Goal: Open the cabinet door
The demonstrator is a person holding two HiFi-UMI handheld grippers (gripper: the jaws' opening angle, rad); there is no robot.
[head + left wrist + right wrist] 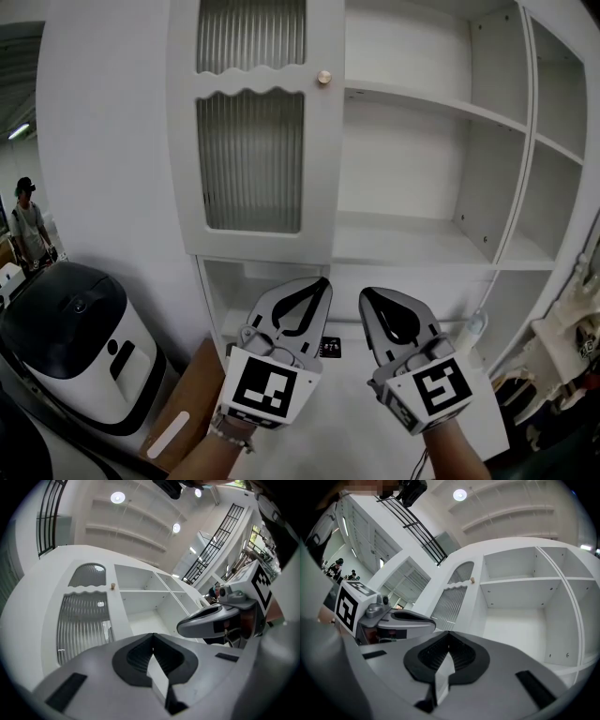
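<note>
Two sets of jaws closed, empty: left gripper (324, 279), right gripper (365, 292). One white cabinet door (323, 150), two ribbed glass panes (251, 159), one round knob (323, 78).

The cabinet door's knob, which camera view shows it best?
The head view: the knob is biggest and clearest there, at the right edge of the door. Both gripper views show it only as a small, distant dot.

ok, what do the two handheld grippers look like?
Both match. Left gripper and right gripper: pale grey rounded shells tapering to a point, each with a black ribbed teardrop inset. Behind each sits a white marker cube with black square patterns. A thin wristband shows on the left wrist.
</note>
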